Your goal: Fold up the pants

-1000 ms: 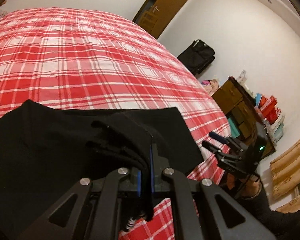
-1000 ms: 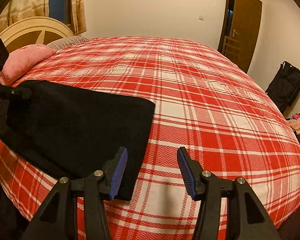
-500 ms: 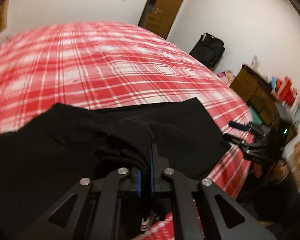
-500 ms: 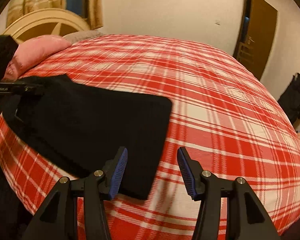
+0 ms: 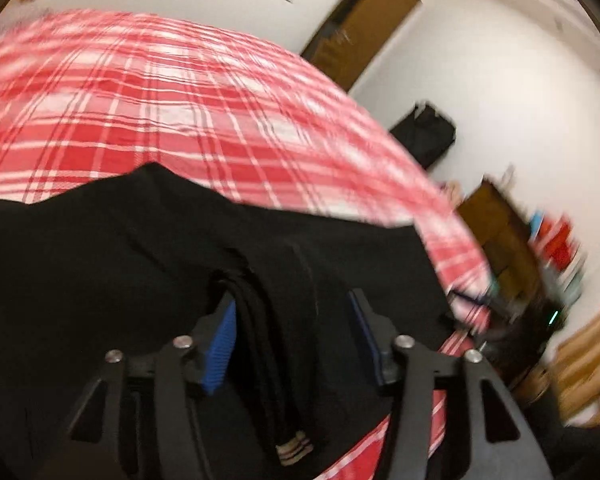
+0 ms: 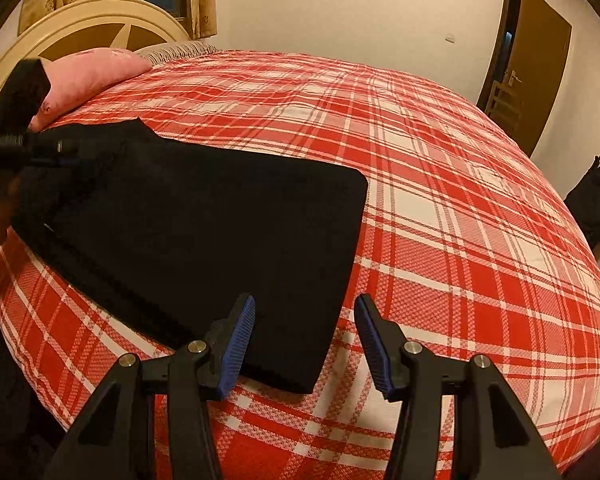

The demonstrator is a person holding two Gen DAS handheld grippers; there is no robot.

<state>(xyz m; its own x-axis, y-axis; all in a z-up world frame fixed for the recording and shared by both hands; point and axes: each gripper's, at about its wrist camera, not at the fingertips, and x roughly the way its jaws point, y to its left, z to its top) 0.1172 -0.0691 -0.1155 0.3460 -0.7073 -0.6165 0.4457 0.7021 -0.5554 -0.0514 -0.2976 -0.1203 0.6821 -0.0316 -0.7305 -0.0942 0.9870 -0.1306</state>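
Black fabric fills the lower half of the left wrist view: the pants, soft, matte, limp, lying on the red-and-white plaid bed. Left claw is wide open, blue ribbed pads apart, gripping nothing. A bunched ridge of stacked layers runs between the pads, with a striped label tab at the near end. Frame is motion-blurred; a brown door, a dark bag and a wooden dresser are only roughly readable. The other claw shows at right edge, too smeared to judge.

Right wrist view, sharp. Pants form a flat rectangle with a rounded far corner, near the bed's front-left edge, a thicker seam band along the near side. Right claw is open, empty, hovering just over the near right corner of the cloth, left pad above fabric, right pad above bedspread. Left claw sits at the far-left end of the pants. Pink pillow and cream headboard behind.

Handling judgement: light, floppy, low-slip knit; it will sag and crease if lifted from one point. Best taken at corners or the thick seam edge, pinching all layers together, both ends at once.
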